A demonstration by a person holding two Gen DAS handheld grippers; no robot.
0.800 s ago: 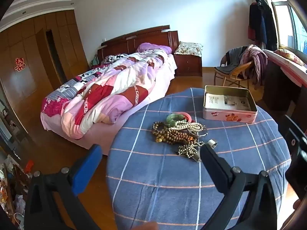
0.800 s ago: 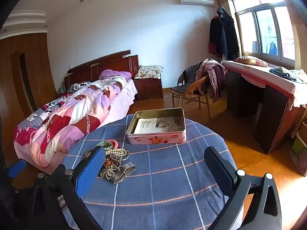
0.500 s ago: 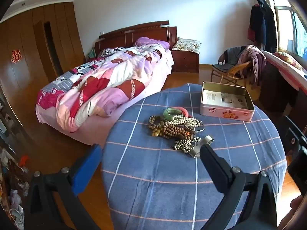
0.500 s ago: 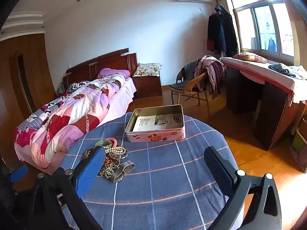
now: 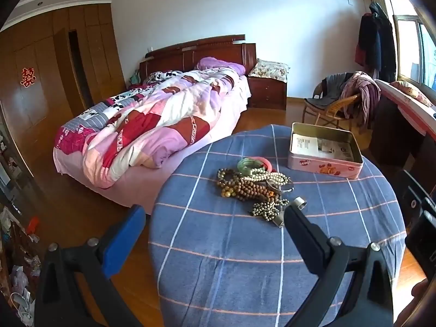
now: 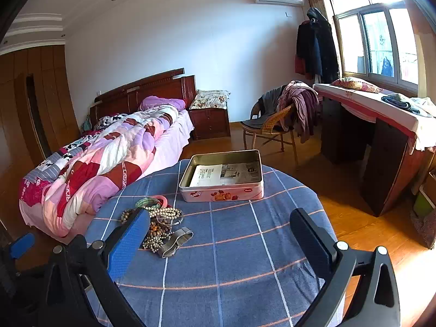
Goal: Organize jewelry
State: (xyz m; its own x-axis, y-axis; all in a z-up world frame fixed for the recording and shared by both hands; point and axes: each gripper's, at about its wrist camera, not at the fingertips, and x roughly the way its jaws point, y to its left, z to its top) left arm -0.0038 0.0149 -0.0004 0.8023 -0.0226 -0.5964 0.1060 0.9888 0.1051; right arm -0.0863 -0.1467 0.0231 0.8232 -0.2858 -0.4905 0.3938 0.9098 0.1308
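Tangled heap of bead strings and bangles (image 5: 253, 185) beside open pink tin (image 5: 324, 151) on checked blue tablecloth (image 5: 231, 245)

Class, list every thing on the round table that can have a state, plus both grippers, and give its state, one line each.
Pink tin: open, no lid on it, paper lying inside.
Jewelry pile: heaped on the tablecloth, outside the tin.
Metal bangle: lying flat at the pile's near edge.
Left gripper: fingers wide apart, holding nothing.
Right gripper: fingers wide apart, holding nothing.
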